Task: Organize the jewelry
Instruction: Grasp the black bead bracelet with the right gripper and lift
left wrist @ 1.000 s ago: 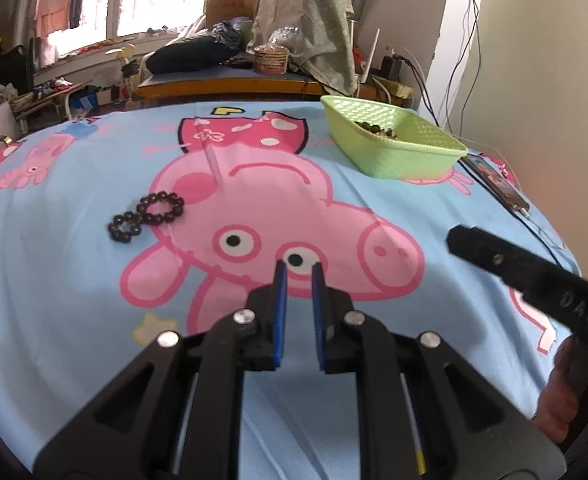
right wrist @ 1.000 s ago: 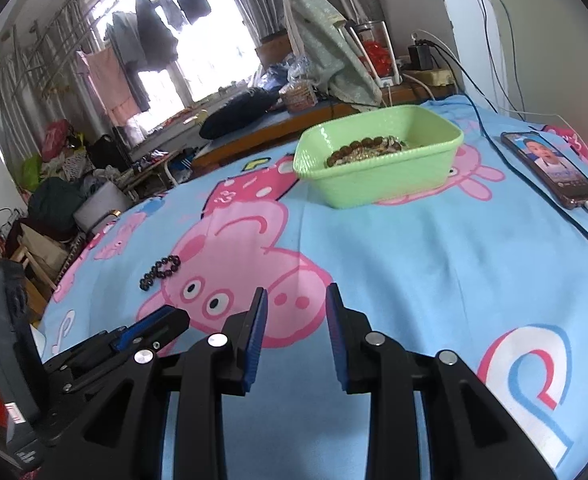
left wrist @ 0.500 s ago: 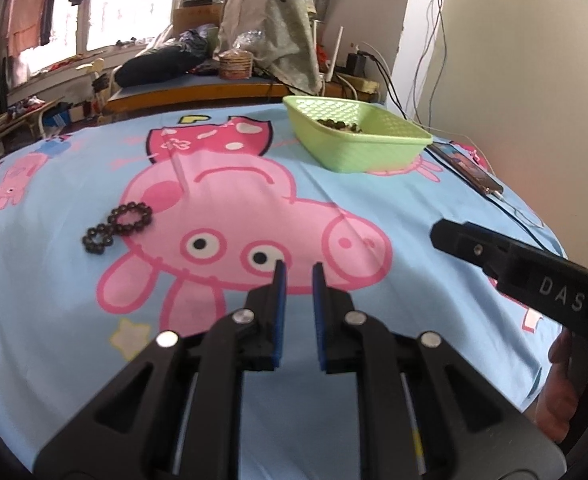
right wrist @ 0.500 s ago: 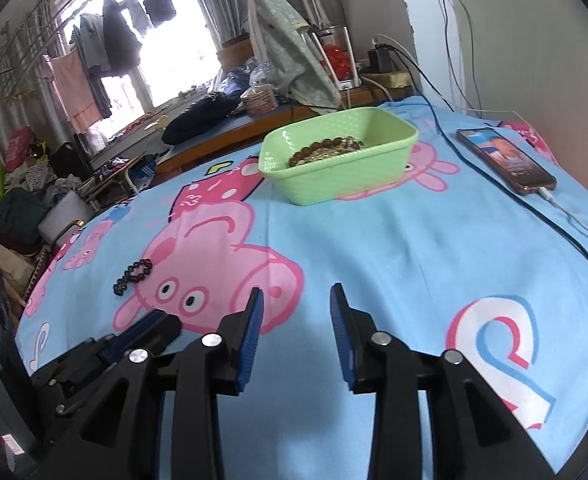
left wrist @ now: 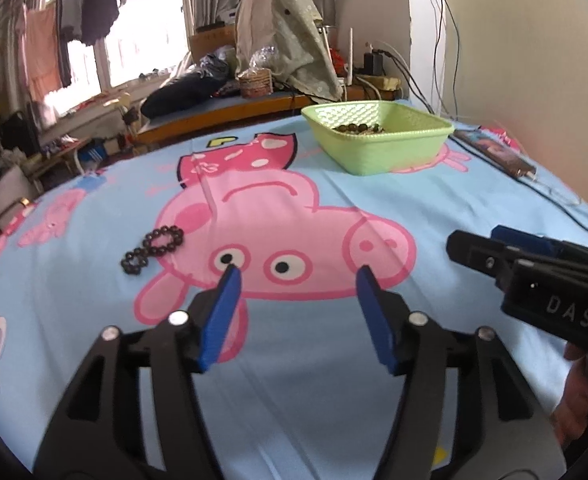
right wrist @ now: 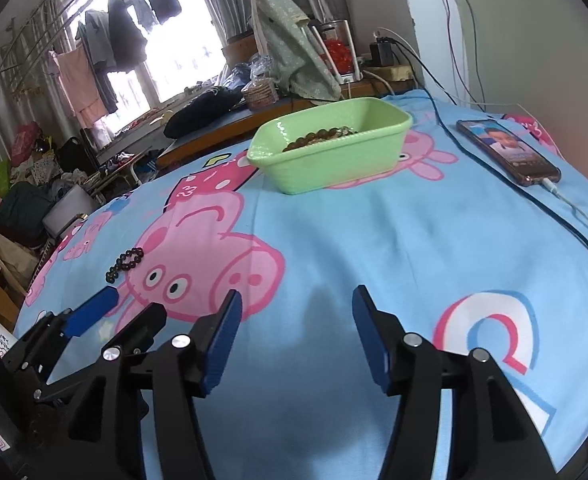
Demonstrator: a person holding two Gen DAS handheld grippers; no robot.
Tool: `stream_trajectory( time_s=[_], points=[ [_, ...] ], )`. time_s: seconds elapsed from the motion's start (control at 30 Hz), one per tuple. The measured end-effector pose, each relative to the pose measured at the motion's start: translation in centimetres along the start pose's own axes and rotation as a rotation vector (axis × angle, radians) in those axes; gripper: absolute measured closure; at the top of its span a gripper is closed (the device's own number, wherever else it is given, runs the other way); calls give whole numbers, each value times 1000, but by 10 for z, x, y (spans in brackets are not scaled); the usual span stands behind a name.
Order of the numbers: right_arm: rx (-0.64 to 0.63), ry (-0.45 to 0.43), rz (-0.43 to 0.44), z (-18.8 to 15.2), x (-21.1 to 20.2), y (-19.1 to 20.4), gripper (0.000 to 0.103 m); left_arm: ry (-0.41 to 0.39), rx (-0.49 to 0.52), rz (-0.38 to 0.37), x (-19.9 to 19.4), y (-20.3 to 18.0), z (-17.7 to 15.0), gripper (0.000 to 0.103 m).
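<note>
A dark beaded bracelet [left wrist: 153, 251] lies twisted in a figure eight on the blue cartoon-pig sheet, left of the pig's face; it also shows in the right wrist view [right wrist: 125, 263]. A green basket [left wrist: 378, 136] with several bead bracelets inside stands at the far right; it also shows in the right wrist view [right wrist: 330, 148]. My left gripper [left wrist: 297, 276] is open and empty above the pig's face, right of the bracelet. My right gripper [right wrist: 294, 298] is open and empty over bare sheet, well short of the basket.
A phone [right wrist: 508, 151] on a charging cable [right wrist: 574, 210] lies on the sheet at the right, near the wall. Beyond the bed's far edge is a cluttered shelf [left wrist: 230, 104] and hanging clothes. The sheet drops off at the left and right edges.
Both grippers have opened wide from a nearly closed gap. Both have drawn back a little from the basket, and the views tilted up. The bracelet and basket have not moved.
</note>
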State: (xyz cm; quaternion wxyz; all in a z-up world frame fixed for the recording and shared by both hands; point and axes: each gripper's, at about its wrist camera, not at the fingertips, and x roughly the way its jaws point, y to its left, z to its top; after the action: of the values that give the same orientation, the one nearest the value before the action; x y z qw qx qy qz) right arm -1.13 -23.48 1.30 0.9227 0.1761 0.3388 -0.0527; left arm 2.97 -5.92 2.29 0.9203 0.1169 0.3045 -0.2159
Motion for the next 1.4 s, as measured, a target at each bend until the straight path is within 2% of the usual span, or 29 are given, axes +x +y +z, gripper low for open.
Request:
stream_trajectory(
  time_s=[0.07,0.17,0.2,0.23,0.3,0.37,0.57,0.73,0.87,0.93,1.03,1.07,1.13,1.2,1.27,1.33,1.4],
  points=[
    [4,-2,2,-1,-1,-6,70,10,-4,1,0,-5,0,40],
    [14,8,-1,-2,-1,-15,55,21,1,4,0,-15,2,34],
    [21,14,10,-3,0,-18,54,25,3,9,0,-19,2,30],
    [28,23,22,-4,0,-20,53,29,3,24,0,-22,3,21],
    [70,67,73,-4,7,-31,52,20,14,44,-3,-29,2,16],
    [87,50,118,-5,4,-36,51,21,18,38,-3,-32,2,15],
    [56,27,161,-10,1,-35,44,53,10,34,0,-33,1,15],
    [73,52,181,-5,3,-35,39,57,-39,21,0,-24,0,15],
    [72,74,153,-1,4,-29,39,60,-88,10,0,-4,1,15],
    [76,78,155,0,5,-24,42,29,-106,42,-5,16,1,15],
    [-38,88,169,7,10,4,51,-17,-192,108,-16,67,-2,18],
    [-89,94,182,10,13,17,58,-22,-238,133,-20,89,-5,21],
    [-201,134,239,18,24,49,73,-18,-332,171,-24,127,-13,38],
    [-292,170,296,26,37,79,93,-18,-422,184,-27,157,-22,48],
    [-383,190,335,34,53,111,103,-36,-491,182,-31,175,-30,50],
    [-439,215,360,42,73,141,103,-51,-522,149,-33,179,-35,54],
    [-439,246,376,50,93,160,103,-71,-502,134,-36,174,-35,54]
  ],
)
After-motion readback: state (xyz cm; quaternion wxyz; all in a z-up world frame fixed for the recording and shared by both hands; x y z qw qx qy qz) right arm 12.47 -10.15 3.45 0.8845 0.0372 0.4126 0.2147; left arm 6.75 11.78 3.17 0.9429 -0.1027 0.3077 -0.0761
